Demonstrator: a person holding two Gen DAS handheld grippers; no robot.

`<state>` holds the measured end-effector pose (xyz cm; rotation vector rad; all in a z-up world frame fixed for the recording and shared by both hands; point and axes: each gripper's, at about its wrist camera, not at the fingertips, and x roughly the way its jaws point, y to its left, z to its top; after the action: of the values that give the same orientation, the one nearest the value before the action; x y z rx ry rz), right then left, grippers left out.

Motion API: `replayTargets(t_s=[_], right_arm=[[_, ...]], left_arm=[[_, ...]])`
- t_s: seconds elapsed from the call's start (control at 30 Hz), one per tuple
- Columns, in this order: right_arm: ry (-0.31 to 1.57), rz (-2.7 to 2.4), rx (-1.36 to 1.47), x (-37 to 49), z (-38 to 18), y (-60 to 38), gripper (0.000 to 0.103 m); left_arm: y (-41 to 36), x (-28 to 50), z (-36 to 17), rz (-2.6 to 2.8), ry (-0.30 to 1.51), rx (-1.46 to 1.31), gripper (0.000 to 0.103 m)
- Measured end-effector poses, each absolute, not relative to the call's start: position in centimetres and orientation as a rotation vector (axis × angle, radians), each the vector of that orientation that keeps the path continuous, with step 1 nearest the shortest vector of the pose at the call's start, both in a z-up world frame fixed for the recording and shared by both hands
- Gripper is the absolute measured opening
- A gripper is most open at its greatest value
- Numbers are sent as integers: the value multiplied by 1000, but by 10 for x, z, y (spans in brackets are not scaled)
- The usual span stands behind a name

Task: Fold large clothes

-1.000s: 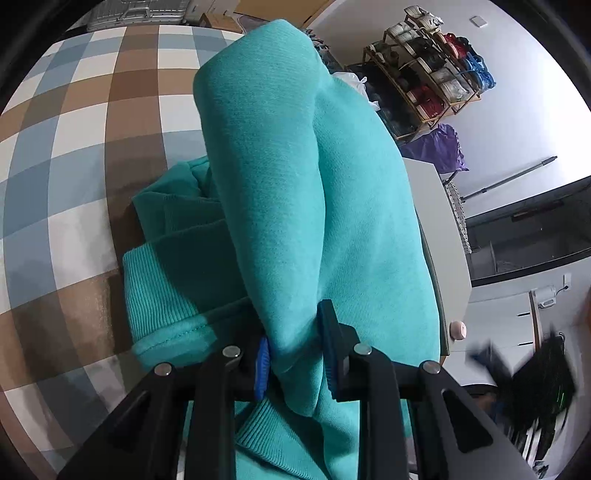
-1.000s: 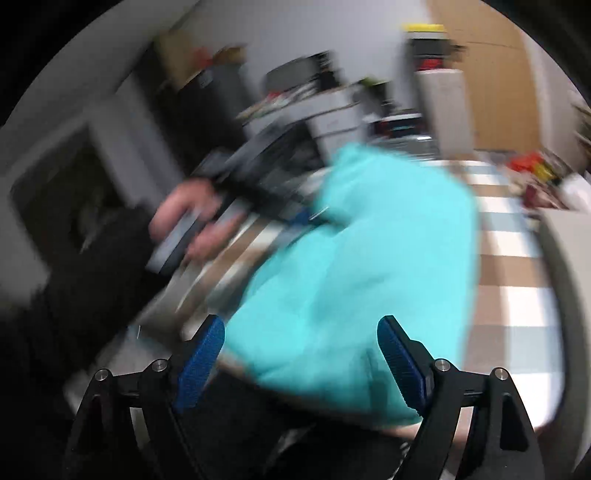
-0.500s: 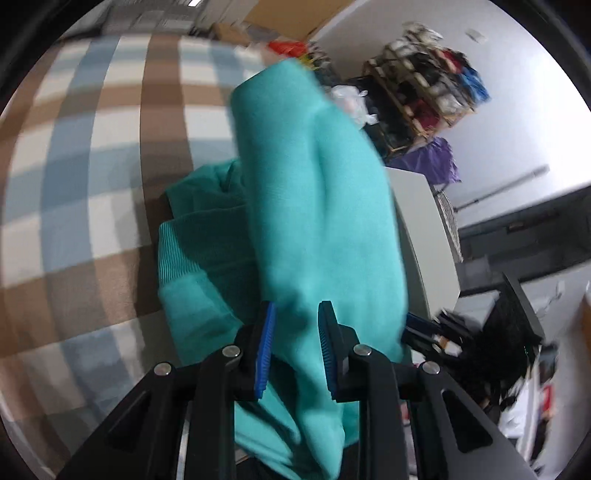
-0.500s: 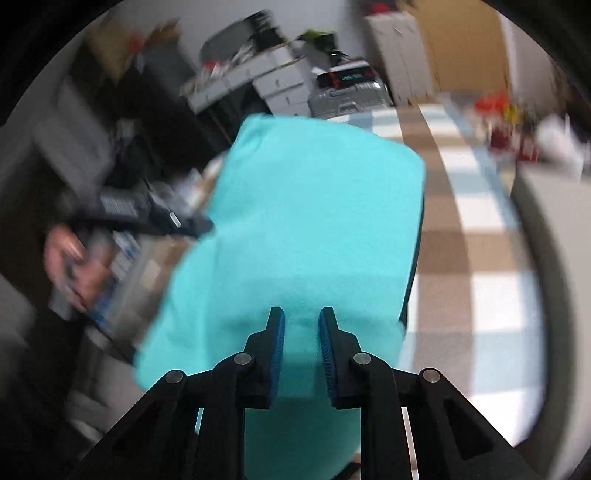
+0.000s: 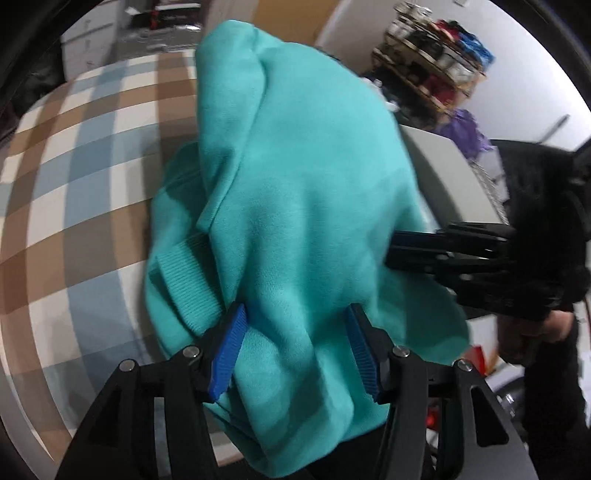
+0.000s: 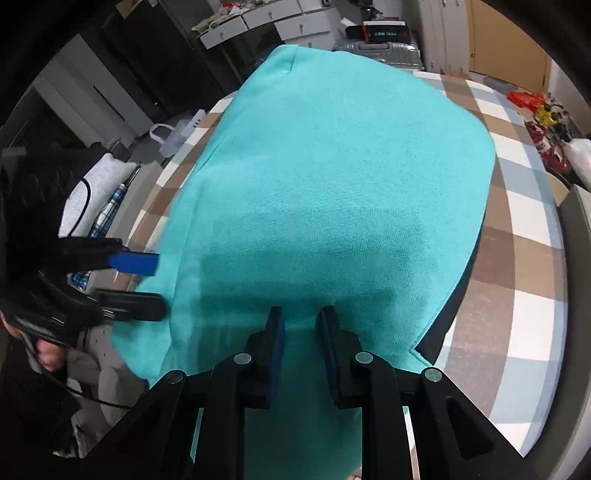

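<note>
A large teal sweatshirt (image 5: 295,206) hangs bunched over the checked table (image 5: 74,192), its ribbed cuff (image 5: 184,280) at the left. My left gripper (image 5: 295,347) is open, its blue pads apart with the fabric lying loosely between them. My right gripper (image 6: 300,328) is shut on a fold of the sweatshirt (image 6: 332,184) near its lower edge. The right gripper also shows in the left wrist view (image 5: 443,251), gripping the cloth's right side. The left gripper shows in the right wrist view (image 6: 136,280) at the cloth's left edge, jaws apart.
The table carries a brown, blue and white checked cloth (image 6: 524,258). A shelf of shoes (image 5: 436,55) and a purple bag (image 5: 465,125) stand at the wall. White drawers (image 6: 258,22) and a suitcase (image 6: 380,48) are beyond the table. A grey bundle (image 6: 96,192) lies at the left.
My left gripper has opened and released the sweatshirt. My right gripper swung in, closed on the fabric half a second ago and still holds it. The garment has lifted and spread.
</note>
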<state>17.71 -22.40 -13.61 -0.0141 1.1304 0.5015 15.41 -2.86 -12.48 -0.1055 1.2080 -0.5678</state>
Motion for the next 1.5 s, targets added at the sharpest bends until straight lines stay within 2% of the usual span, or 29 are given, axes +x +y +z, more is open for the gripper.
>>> replayTargets(t_s=[0.07,0.1,0.17,0.27,0.4,0.47,0.57,0.73,1.0,1.13,1.23,1.33,1.5], right_arm=[[1125,497,-2,179,-139,-220,22],[1119,499,-3,181,-140,-219,22],[1126,499,-31,179,-134,-215,22],[1142,520,1,183,-104,-222,21],[961,490,14,201,-48,-229,24],[976,458,8,224,-41,-221,25],[1063,415,-52,270,-57,-197,24],[1285,354,-181,320,-130,-159,23],[1323,277,-275,332,-150,-131,23],[1307,264,-229,331,-143,-136,24],[1291,305,-108,329,-129,-152,23],[1241,393,41,312,-98,-176,23],[1198,491,33,256,-51,-196,24]], left_arm=[[-34,151,-135,-527,1191,-31,51],[-33,151,-140,-503,1181,-18,64],[-23,154,-154,-497,1205,-87,65],[-18,146,-152,-492,1153,-111,65],[-17,146,-158,-481,1128,-94,67],[-10,151,-160,-491,1133,-122,67],[-11,155,-159,-506,1120,-139,67],[-1,149,-154,-518,1097,-185,67],[16,126,-92,-558,993,-276,67],[-2,128,-102,-587,1037,-283,67],[-17,129,-129,-565,1076,-254,66],[-19,128,-145,-523,1047,-201,67],[-8,129,-145,-528,1049,-254,67]])
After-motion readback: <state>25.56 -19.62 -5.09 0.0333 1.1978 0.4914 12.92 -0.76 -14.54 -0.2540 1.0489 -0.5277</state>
